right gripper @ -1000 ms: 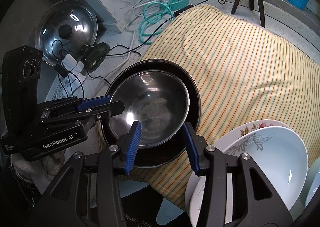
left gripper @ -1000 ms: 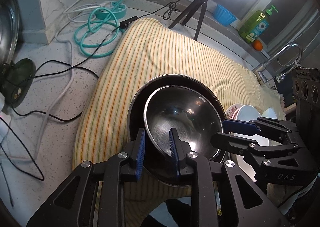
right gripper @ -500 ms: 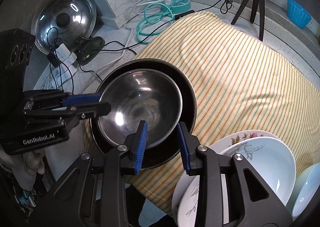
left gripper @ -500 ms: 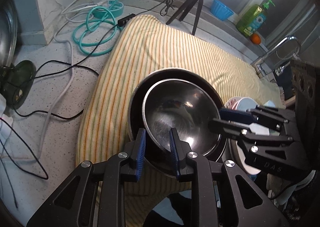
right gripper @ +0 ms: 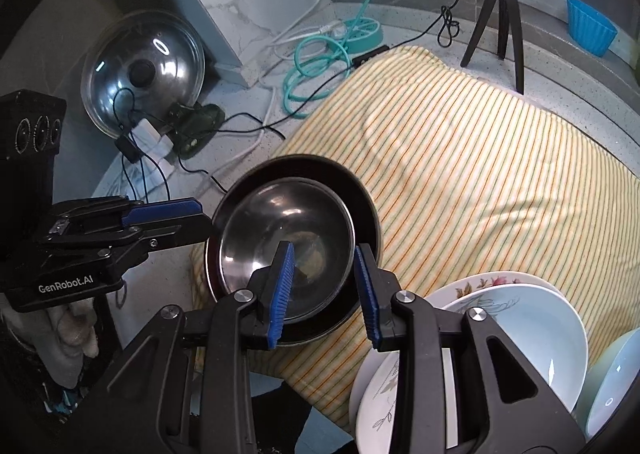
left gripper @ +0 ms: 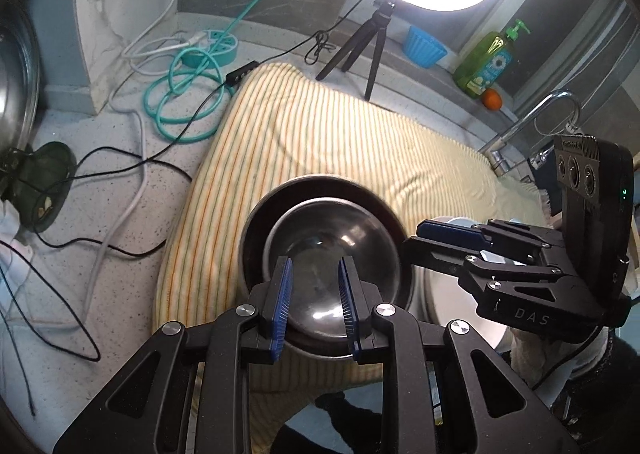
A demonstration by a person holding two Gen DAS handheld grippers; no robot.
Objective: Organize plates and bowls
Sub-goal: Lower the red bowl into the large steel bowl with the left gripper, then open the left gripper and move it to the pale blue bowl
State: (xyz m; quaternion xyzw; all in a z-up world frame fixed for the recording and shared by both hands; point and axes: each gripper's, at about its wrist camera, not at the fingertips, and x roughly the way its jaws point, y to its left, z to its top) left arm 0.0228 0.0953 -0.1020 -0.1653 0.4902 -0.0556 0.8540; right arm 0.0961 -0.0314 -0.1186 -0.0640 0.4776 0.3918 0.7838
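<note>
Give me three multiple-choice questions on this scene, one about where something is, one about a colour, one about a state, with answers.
1. Where is the steel bowl?
A. inside the dark pan
B. on the floral plate
C. beside the tripod

2. What colour is the soap bottle?
A. red
B. green
C. white

3. How is the right gripper?
A. shut on the bowl
B. shut on a plate
C. open, holding nothing

Answers:
1. A, the pan's rim rings the bowl.
2. B, the bottle by the window is green.
3. C, its blue pads stand apart with nothing between them.
</note>
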